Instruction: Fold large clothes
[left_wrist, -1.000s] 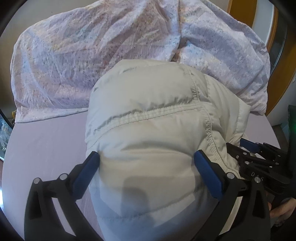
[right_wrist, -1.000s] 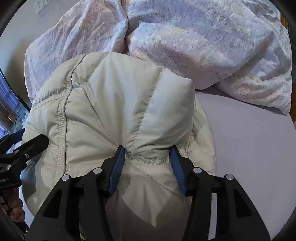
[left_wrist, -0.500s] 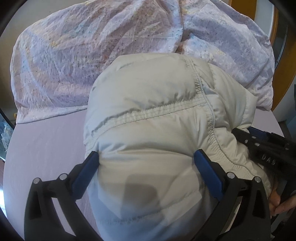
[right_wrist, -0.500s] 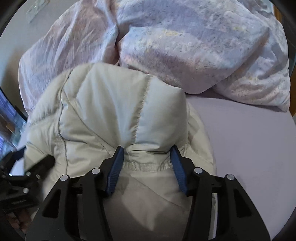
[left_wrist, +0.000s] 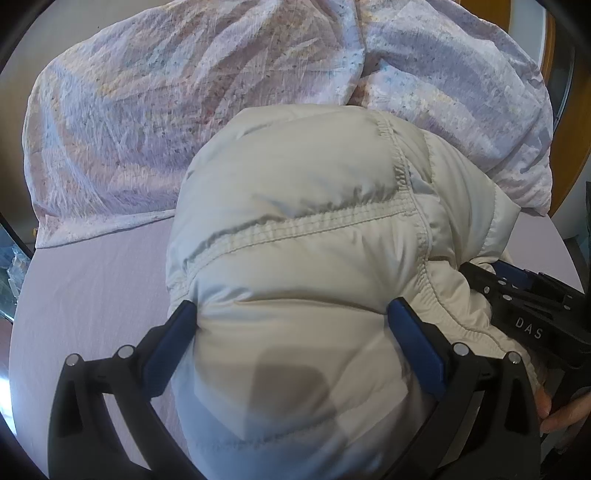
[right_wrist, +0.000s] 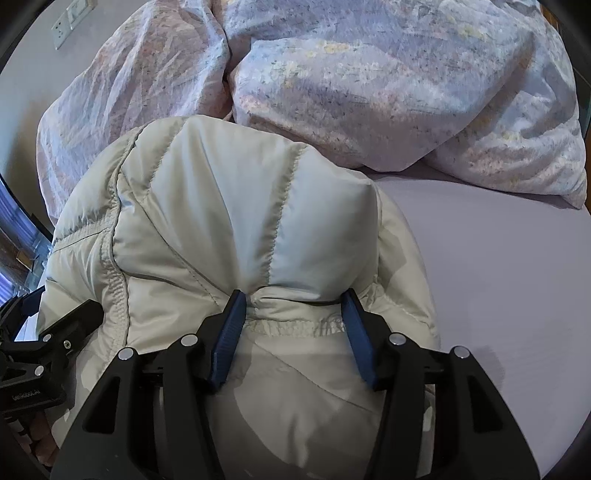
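Mid-fold: cream puffer jacket (left_wrist: 303, 229) bunched on bed (right_wrist: 498, 266); left tool (left_wrist: 291, 325) and right tool (right_wrist: 291, 314) both clamping it; flattening left.

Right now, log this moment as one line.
left tongs: shut on puffer jacket | right tongs: shut on puffer jacket | bundle on bed sheet | duvet behind

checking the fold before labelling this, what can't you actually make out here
- Left wrist view: the puffer jacket fills the left gripper, hiding its lower half and the bed sheet beneath.
- Right wrist view: jacket bulk hides what the right gripper pinches.
- Both views: the duvet runs past the frame edge.
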